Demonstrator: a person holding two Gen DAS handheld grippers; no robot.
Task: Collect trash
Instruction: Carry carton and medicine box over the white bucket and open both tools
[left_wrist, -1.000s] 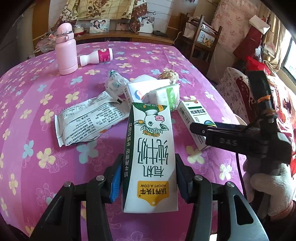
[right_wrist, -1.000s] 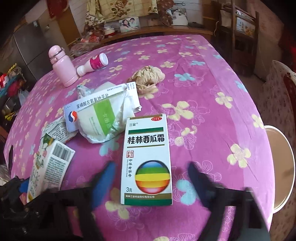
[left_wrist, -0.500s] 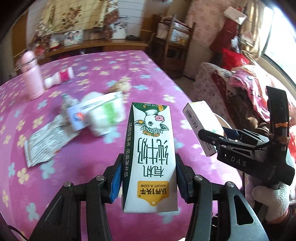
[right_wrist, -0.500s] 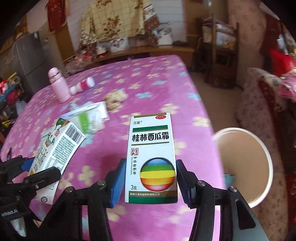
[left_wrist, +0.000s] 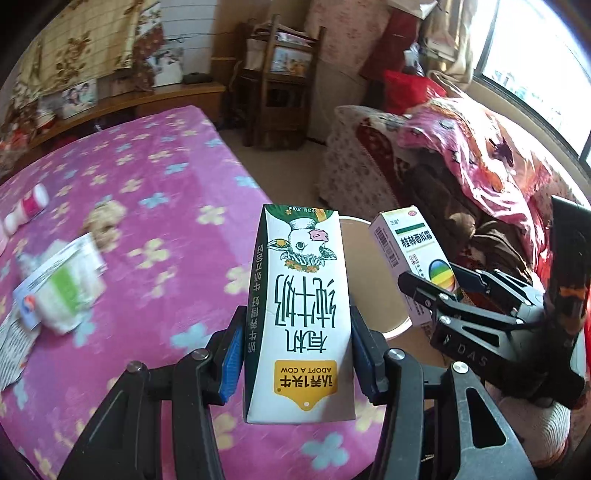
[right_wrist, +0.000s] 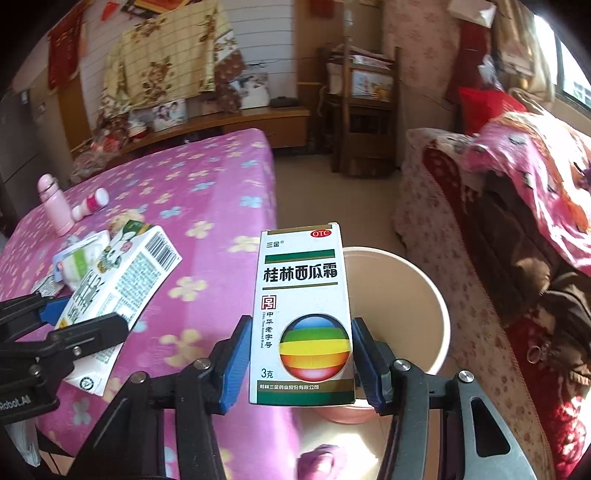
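Stock in hand: I have my left gripper (left_wrist: 295, 354) clamped on the milk carton (left_wrist: 301, 306), jaws pressed to both of its sides, and my right gripper (right_wrist: 301, 354) clamped the same way on the medicine box (right_wrist: 303, 314). Both items are off the desk (left_wrist: 147, 166), near its edge beside the bin (right_wrist: 406, 295); I judge neither is dropped yet, so two pieces are mid-delivery. Remaining on the desk, at about 9 o'clock in the left view: the crumpled white-and-green packet (left_wrist: 62, 291), the printed wrapper (left_wrist: 11, 347) at the frame edge, and the brown crumpled wad (left_wrist: 105, 223). The small white-and-pink bottle (left_wrist: 26, 212) lies there too; whether it counts as trash I cannot tell. View differences: the right camera shows the bin's open mouth at 3 o'clock of the box and the upright pink flask (right_wrist: 55, 210); the left camera hides most of the bin behind the carton, yet shows the wrapper.
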